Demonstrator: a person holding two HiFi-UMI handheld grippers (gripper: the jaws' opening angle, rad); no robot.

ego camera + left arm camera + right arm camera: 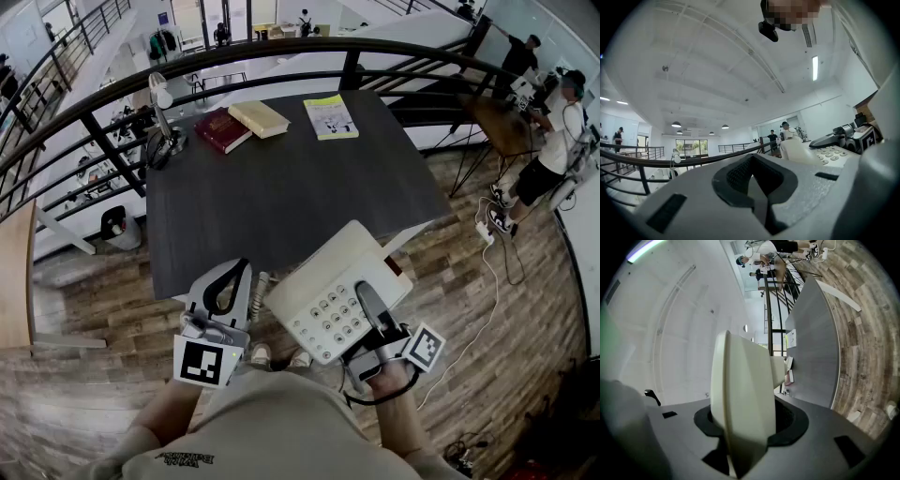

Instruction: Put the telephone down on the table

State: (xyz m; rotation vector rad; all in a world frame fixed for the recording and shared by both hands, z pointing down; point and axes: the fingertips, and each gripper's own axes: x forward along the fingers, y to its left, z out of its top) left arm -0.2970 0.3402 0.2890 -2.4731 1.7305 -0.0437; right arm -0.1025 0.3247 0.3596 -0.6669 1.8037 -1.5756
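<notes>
A cream plastic push-button telephone sits at lower centre-right of the head view, tilted, its far end over the near edge of the dark grey rectangular table. Whether it touches the top I cannot tell. The right gripper clamps its near edge, one jaw across the keypad, probably so the body can be carried flat-side down onto the open surface ahead. In the right gripper view the cream casing fills the jaws. The left gripper, at lower left, has its jaws together on nothing, seemingly kept aside. There are one telephone, two grippers, three books along the far edge and one desk lamp at upper left.
</notes>
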